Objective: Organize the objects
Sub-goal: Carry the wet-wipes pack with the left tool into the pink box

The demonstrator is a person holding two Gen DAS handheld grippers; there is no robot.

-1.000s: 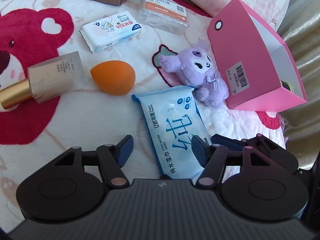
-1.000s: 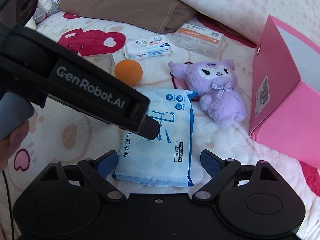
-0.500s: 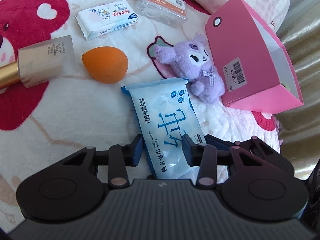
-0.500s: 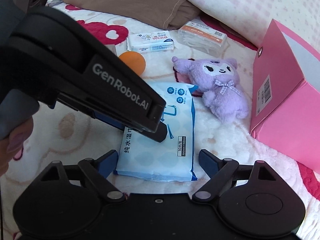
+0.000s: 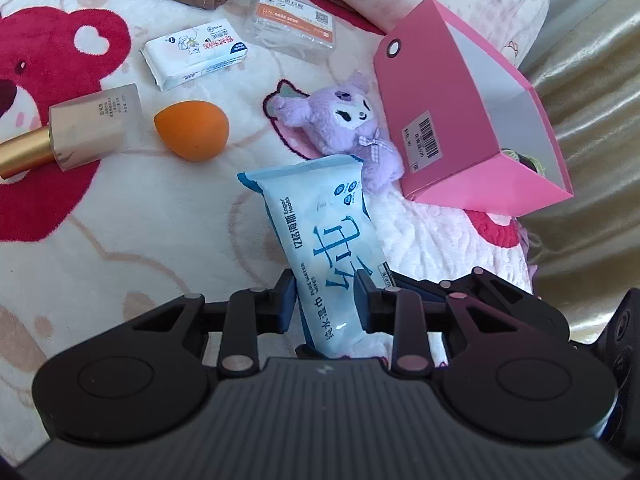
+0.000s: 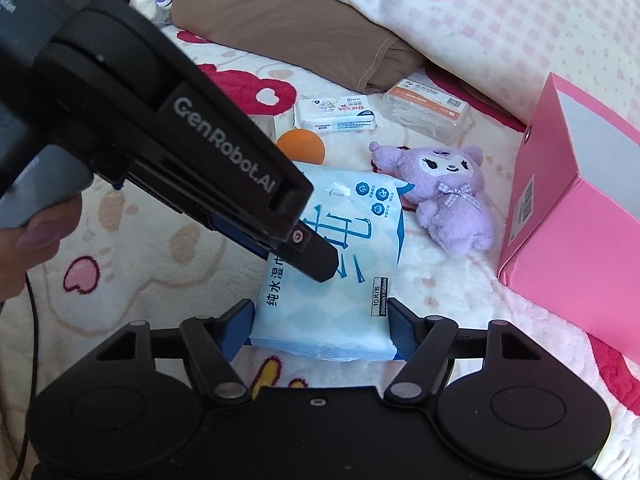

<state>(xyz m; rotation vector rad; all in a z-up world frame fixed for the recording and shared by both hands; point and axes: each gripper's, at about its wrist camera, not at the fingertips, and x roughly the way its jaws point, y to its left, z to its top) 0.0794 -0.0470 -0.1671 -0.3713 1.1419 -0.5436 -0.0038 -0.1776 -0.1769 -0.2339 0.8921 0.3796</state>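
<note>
Nearest, the left gripper (image 5: 326, 300) has its jaws clamped across the narrow width of the wipes pack (image 5: 320, 240), pinching it near its close end. The right gripper (image 6: 320, 326) brackets the same pack's short near edge in its own view; its jaws are closing, with the pack between them and the pads at or just off its sides. I cannot tell whether they press yet.

The pack's long axis runs straight away from both jaws, toward the plush (image 5: 348, 124) that lies just beyond its far end. The pink box (image 5: 452, 116) sits to the right of that, tipped so its open mouth faces up and right. Judging by the task, the pack must swing rightward and clear the plush to reach the mouth, and the left hand already has it.

Farther left lie an orange sponge (image 5: 192, 134) and a bottle (image 5: 80, 130), then a tissue pack (image 5: 196, 54) and a clear case (image 5: 294, 24). All rest on a bed blanket (image 5: 120, 220) with red bear prints; a brown cloth (image 6: 288, 28) and a pillow (image 6: 500, 28) lie at the back.
</note>
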